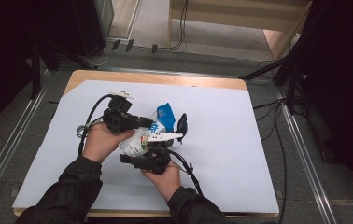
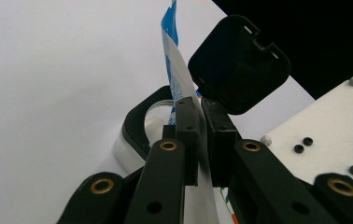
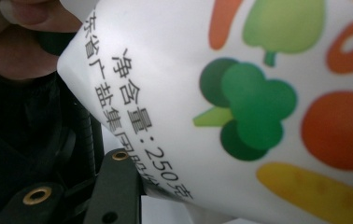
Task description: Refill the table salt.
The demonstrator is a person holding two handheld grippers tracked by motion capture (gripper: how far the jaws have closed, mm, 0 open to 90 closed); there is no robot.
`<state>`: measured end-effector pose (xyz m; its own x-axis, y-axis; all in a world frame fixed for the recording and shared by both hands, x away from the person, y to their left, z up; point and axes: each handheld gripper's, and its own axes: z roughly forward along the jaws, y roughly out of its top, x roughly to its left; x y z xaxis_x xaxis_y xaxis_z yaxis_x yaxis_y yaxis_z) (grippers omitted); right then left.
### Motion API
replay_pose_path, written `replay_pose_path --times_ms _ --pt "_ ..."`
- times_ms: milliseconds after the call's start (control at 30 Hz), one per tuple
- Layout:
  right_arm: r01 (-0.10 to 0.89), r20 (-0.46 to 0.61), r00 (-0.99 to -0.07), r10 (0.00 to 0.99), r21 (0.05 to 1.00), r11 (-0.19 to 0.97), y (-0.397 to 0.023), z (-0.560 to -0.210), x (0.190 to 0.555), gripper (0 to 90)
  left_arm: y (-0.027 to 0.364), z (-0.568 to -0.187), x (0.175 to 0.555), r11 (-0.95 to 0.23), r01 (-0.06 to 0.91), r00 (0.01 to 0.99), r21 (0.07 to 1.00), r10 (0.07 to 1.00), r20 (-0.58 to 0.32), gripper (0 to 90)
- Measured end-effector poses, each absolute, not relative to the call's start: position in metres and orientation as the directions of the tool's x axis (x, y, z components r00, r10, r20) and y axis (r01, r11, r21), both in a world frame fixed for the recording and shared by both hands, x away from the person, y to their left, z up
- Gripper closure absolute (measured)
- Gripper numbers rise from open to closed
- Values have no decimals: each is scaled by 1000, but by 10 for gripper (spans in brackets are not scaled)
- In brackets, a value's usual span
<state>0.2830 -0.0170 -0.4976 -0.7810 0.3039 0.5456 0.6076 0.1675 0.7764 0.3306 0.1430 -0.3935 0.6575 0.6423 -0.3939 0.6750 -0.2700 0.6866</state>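
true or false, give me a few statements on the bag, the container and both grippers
1. The left gripper is clamped on the bag's thin edge. True.
2. The container's black flip lid is shut. False: it stands open.
3. The bag carries printed vegetable pictures. True.
4. The bag lies flat on the white table sheet, untouched. False: both grippers hold it up.
5. The right gripper rests empty on the table. False: the bag sits against its jaw, a hand carries it.

Claw (image 2: 201, 140) clamped on pouch edge (image 2: 177, 79)
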Motion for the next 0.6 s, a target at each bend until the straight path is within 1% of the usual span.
replay_pose_path --times_ms 300,467,600 --pt "622 565 -772 293 765 164 -17 -500 283 624 145 -393 331 -289 689 653 665 646 -395 862" --pt "620 562 -774 292 767 169 -16 -500 283 626 145 -392 330 -290 682 653 671 656 -379 881" --pt "625 569 -771 288 763 165 -17 -500 284 627 145 -392 330 -285 681 653 675 653 -384 884"
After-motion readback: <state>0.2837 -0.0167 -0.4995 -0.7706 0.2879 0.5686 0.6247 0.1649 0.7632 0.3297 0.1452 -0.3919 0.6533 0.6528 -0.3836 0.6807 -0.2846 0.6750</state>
